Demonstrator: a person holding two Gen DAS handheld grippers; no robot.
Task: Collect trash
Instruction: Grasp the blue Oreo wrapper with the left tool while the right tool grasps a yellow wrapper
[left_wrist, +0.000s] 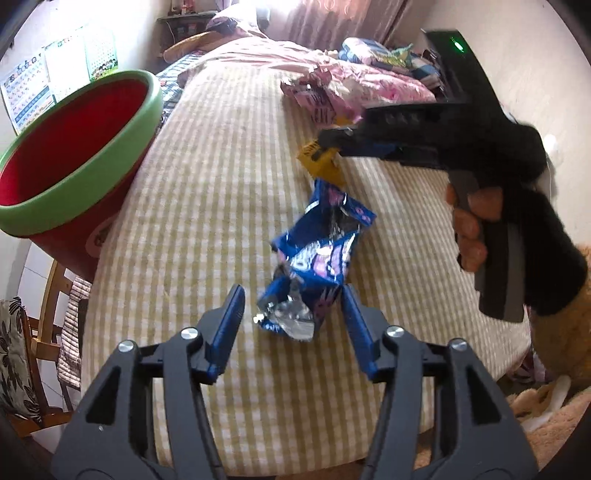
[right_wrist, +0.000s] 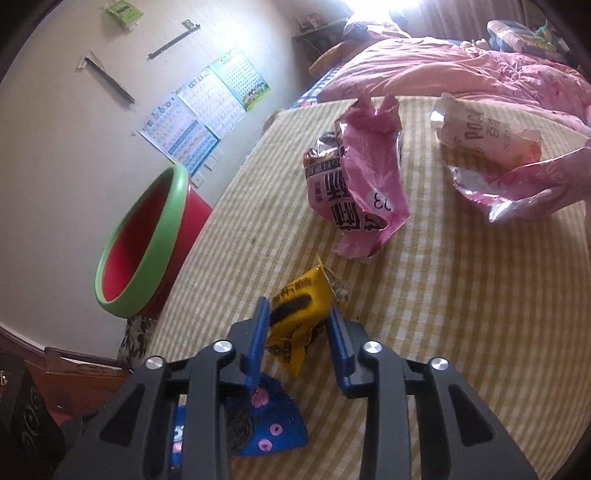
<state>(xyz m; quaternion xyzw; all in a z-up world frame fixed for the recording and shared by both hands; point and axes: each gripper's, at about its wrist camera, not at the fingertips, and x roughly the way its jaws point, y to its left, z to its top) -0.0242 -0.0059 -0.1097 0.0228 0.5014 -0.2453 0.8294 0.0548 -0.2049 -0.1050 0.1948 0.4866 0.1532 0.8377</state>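
Note:
A crumpled blue cookie wrapper (left_wrist: 321, 236) lies on the yellow checked bed sheet (left_wrist: 221, 184). My left gripper (left_wrist: 293, 306) stands open around the wrapper's near end, and its left finger is clear of the foil. Further up the bed, a small yellow snack wrapper (right_wrist: 295, 332) sits between the blue pads of my right gripper (right_wrist: 298, 317), which is shut on it. The left wrist view shows that right gripper (left_wrist: 328, 144) from the side, with the yellow wrapper (left_wrist: 321, 164) at its tip. A red bin with a green rim (left_wrist: 74, 192) (right_wrist: 159, 251) stands off the bed's left edge.
A pink and black wrapper (right_wrist: 369, 177) and a white snack packet (right_wrist: 487, 140) lie further up the sheet, with a pink quilt (right_wrist: 461, 66) beyond them. A hand (left_wrist: 472, 229) holds the right gripper's handle. A wooden chair (left_wrist: 48, 325) stands at the lower left.

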